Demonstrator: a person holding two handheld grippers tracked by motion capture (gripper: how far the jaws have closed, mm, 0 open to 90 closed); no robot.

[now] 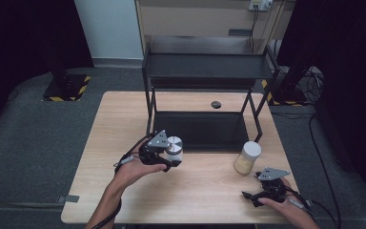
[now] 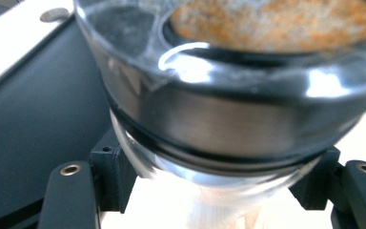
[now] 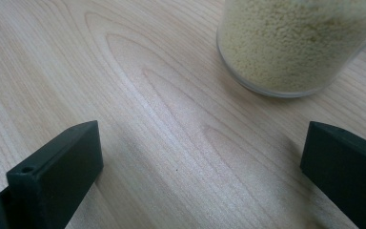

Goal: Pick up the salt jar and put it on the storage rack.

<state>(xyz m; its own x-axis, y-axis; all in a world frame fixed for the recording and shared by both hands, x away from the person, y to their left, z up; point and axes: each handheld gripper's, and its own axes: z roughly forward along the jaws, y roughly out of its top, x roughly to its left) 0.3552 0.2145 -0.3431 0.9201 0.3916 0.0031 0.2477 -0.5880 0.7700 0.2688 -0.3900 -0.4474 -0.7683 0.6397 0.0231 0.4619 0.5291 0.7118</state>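
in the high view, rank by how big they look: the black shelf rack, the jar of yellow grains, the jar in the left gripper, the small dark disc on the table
1. black shelf rack, by far the largest.
2. jar of yellow grains.
3. jar in the left gripper; it looks slightly smaller, but the left gripper hides part of it, so ranks 2 and 3 are unsure.
4. small dark disc, the smallest.

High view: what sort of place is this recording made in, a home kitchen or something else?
Probably a lab or recording studio rather than a kitchen: a lone wooden table stands on grey carpet, dark curtains hang on both sides, and hazard-striped stand bases and loose cables sit behind it.
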